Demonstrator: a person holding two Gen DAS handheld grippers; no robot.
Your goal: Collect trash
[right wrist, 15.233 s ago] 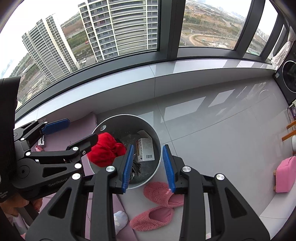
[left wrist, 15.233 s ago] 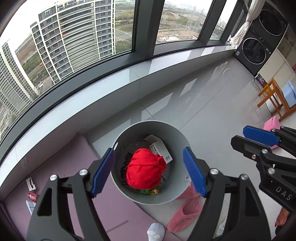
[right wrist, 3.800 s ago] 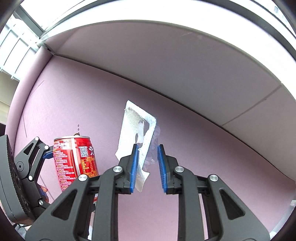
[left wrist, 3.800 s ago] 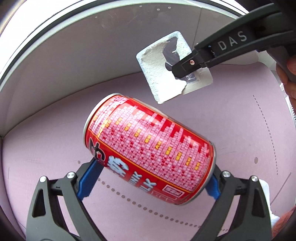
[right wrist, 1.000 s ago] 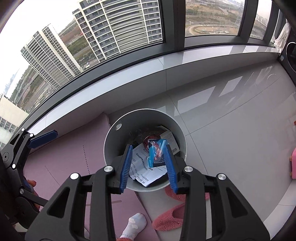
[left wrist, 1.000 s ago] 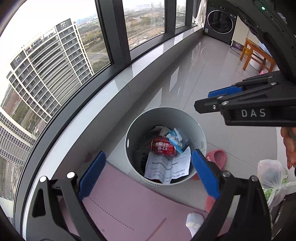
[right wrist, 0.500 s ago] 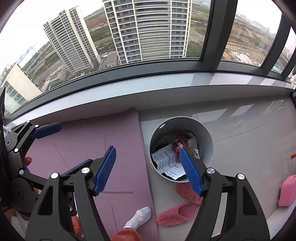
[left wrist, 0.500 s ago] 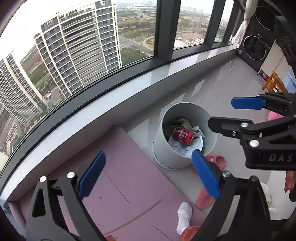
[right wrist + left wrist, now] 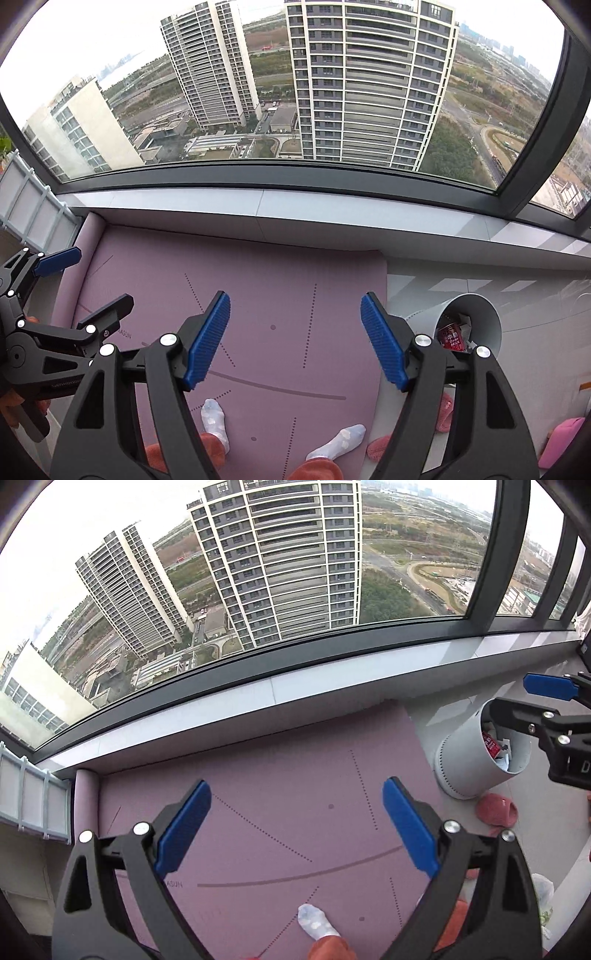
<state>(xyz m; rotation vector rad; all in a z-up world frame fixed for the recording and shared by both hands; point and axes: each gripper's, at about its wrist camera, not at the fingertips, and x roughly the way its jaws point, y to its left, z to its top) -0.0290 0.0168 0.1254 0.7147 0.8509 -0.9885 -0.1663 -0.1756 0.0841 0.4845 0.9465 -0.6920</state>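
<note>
Trash bin point(image 9: 480, 314) right of right gripper point(image 9: 295, 339), fingers apart, empty

We read "MILK" in white on the red can point(image 9: 451, 340) inside the grey bin point(image 9: 487, 317), faint "ASUN" on the pink mat point(image 9: 280, 775), and a lone "D" on the right gripper point(image 9: 517, 696).

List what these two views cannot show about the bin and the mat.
- Bin contents, right wrist view: only the red can shows; the right gripper's finger hides the rest.
- Bin, left wrist view: right gripper covers its mouth.
- Mat, near edge: cut off by both frames.
</note>
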